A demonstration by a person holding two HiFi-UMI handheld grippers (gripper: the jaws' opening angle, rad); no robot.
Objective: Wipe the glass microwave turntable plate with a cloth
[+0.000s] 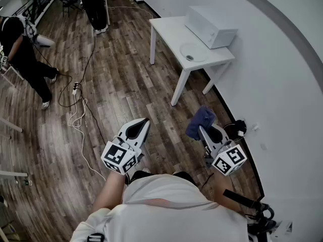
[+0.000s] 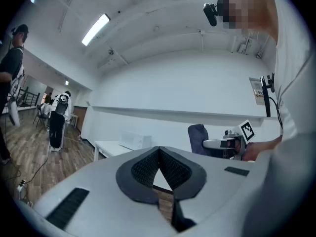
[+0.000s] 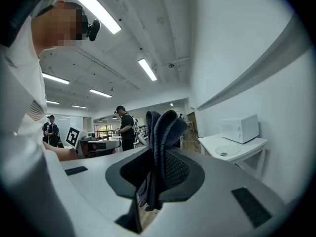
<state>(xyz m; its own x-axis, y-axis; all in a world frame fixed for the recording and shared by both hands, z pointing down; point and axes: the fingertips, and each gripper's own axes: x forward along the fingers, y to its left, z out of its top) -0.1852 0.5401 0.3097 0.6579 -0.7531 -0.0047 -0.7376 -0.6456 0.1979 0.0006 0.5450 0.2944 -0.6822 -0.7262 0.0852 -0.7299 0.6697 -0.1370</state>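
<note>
Head view: the glass turntable plate [image 1: 194, 52] lies flat on the white table [image 1: 169, 29] in the upper centre of the frame, just in front of the white microwave [image 1: 210, 26] and clear of it. Both grippers are in the lower half of the frame, well apart from the table.

Left gripper [image 1: 145, 120]: its own view shows the jaws brought together at the tips, with nothing between them. Only a small triangular gap is left behind the tips.

Right gripper [image 1: 202, 130]: clamped on a dark blue cloth [image 1: 200, 121]. The right gripper view shows the cloth [image 3: 162, 127] folded upright between the jaws, standing above them and hanging below. That detail is not readable from the head view, where the cloth appears only as a bunched mass at the jaw tips.

The right gripper view places the plate [image 3: 227, 151] at centre right, near the table's front edge. The left gripper view shows the table and microwave only faintly, left of centre; the plate cannot be made out there.

Clearances: wood floor [image 1: 126, 84] lies open between the grippers and the table. A white wall [image 1: 282, 84] runs along the table's right side. Cables [image 1: 75, 110] trail across the floor at centre left. One person [image 1: 22, 49] stands at the upper left edge, another [image 1: 94, 4] at the top.
</note>
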